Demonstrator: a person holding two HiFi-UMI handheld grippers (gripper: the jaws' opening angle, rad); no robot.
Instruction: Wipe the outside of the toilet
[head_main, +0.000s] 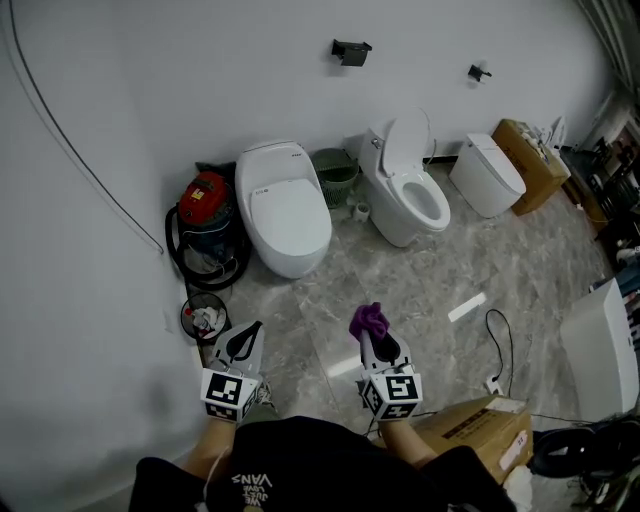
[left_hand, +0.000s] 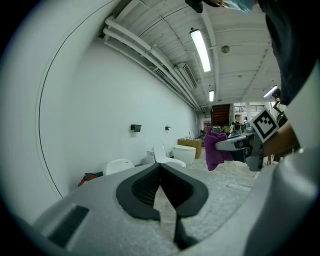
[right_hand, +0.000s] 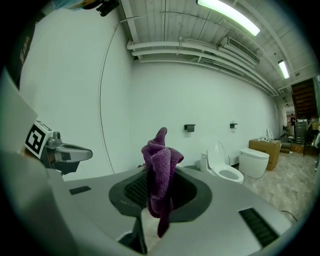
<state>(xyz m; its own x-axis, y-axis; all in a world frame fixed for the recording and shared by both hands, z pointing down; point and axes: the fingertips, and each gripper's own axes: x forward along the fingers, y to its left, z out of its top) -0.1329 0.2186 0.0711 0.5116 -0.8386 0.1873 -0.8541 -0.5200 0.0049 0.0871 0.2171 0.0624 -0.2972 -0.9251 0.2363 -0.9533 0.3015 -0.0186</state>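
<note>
While R hand-held gripper (head_main: 376, 343) pinches cloth (head_main: 371, 320), L hand-held gripper (head_main: 251, 334) closed

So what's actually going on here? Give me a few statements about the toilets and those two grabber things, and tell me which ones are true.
1. The right gripper holds a purple cloth. True.
2. The left gripper holds a brush. False: its jaws are together with nothing between them.
3. All three toilets have their lids down. False: the middle toilet has its lid up.
4. The cloth is pressed against a toilet. False: it is held over the floor, apart from all of them.
5. A red-topped canister with a black hose stands beside the left toilet. True.
</note>
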